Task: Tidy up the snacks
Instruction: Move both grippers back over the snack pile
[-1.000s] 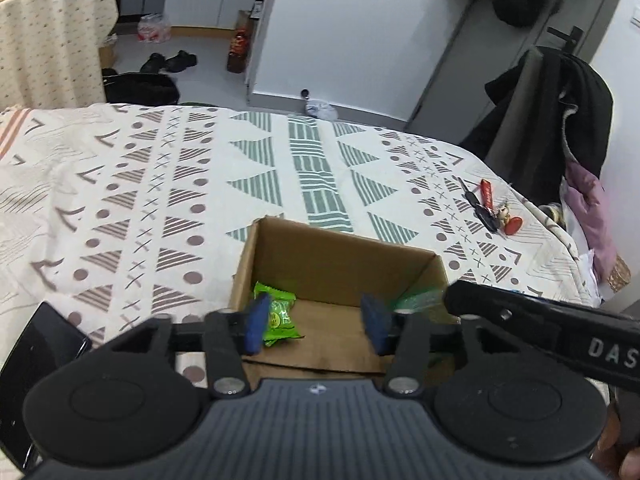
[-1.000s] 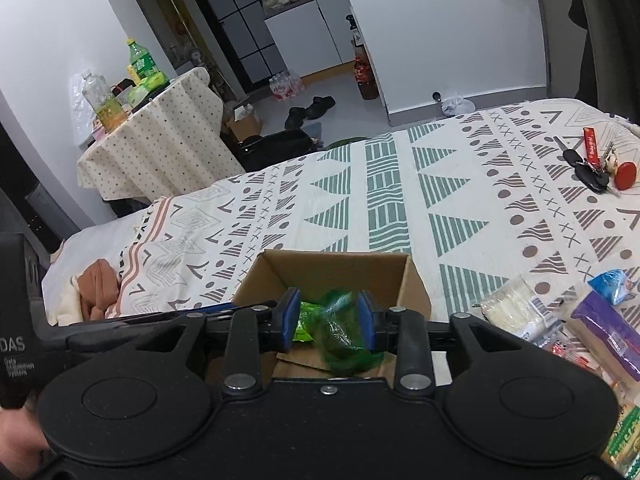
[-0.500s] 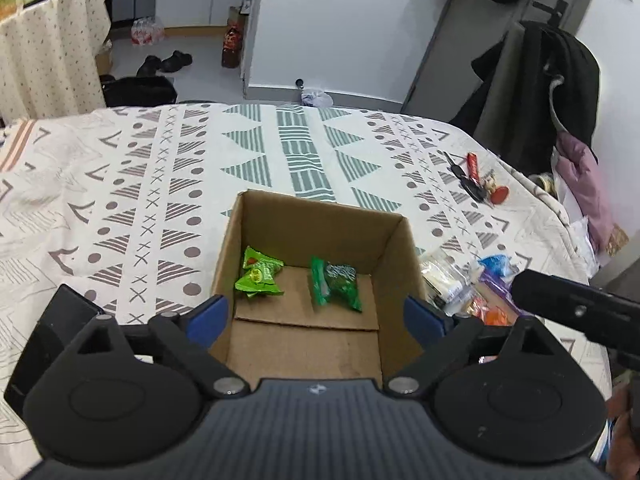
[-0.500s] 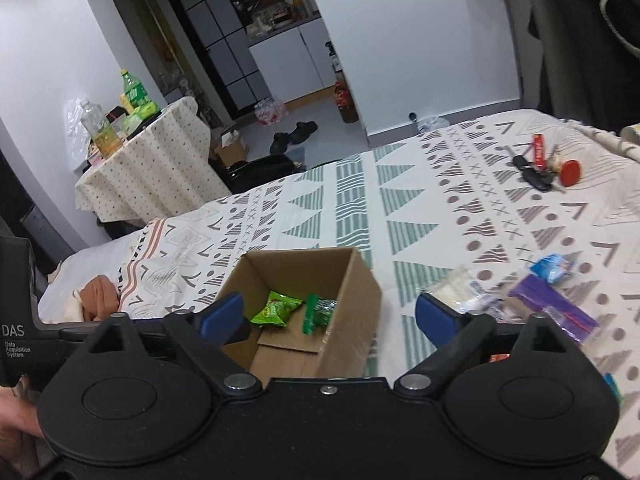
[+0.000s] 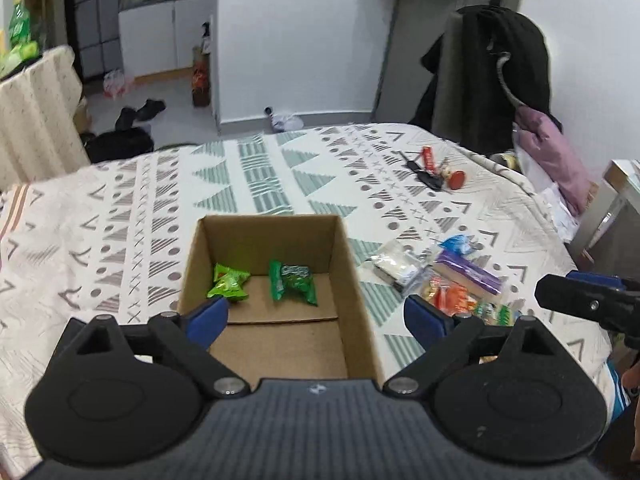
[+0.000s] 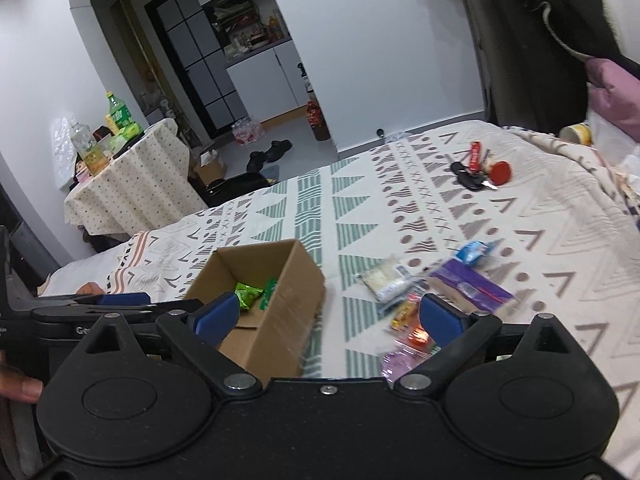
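Beyond the left tool (image 5: 316, 316), boxed snacks (image 5: 294, 282).

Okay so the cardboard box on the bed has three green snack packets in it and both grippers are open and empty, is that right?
Not quite. The cardboard box holds two green packets, a light green one and a dark green one; the left wrist view shows them. The left hand-held gripper and right hand-held gripper are open and empty.
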Available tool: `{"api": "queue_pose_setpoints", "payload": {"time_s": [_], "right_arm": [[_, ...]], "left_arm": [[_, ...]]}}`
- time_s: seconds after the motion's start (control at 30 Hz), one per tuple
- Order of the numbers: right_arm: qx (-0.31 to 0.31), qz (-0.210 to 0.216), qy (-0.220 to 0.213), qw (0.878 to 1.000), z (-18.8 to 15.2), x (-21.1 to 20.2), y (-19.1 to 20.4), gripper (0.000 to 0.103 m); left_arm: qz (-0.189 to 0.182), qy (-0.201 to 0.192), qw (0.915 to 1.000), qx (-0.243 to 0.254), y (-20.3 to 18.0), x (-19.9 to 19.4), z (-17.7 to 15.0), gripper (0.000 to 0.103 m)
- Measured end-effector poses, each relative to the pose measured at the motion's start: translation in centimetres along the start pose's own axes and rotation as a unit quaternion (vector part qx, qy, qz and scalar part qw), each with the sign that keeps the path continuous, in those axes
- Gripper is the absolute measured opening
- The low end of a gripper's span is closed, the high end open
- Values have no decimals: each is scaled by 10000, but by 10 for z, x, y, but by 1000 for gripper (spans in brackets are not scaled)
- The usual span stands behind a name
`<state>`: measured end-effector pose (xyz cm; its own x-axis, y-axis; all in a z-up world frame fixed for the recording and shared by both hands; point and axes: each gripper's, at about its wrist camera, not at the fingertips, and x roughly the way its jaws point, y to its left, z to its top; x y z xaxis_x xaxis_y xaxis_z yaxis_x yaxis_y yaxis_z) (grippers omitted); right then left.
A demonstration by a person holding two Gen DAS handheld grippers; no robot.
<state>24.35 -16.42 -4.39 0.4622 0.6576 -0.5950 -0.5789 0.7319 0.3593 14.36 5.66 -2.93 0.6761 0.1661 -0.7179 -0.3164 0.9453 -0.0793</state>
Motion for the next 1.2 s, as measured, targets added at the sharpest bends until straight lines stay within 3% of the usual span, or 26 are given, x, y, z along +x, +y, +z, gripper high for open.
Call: {"api": "queue_pose_setpoints", "payload": {"time_s": [0.43,0.53,0.7,1.2], "right_arm": [[266,-181,-209,9993,-16,-44,-40,97],[296,-230,-229,9990,-19,-51,-48,97],[364,-323,-258,9985,-24,-60,-62,97],[519,-537,-182,9970,-36,-65,-95,97]], "left_arm": [[-407,-395,9984,34,-43,-24,-3,94],[-691,-295,9971,125,-50,-27,-5,94],[-633,-254,9964,499,-63,-26,-10,94],[-927,-68,9925,797,-93,-9,-22,94]]}}
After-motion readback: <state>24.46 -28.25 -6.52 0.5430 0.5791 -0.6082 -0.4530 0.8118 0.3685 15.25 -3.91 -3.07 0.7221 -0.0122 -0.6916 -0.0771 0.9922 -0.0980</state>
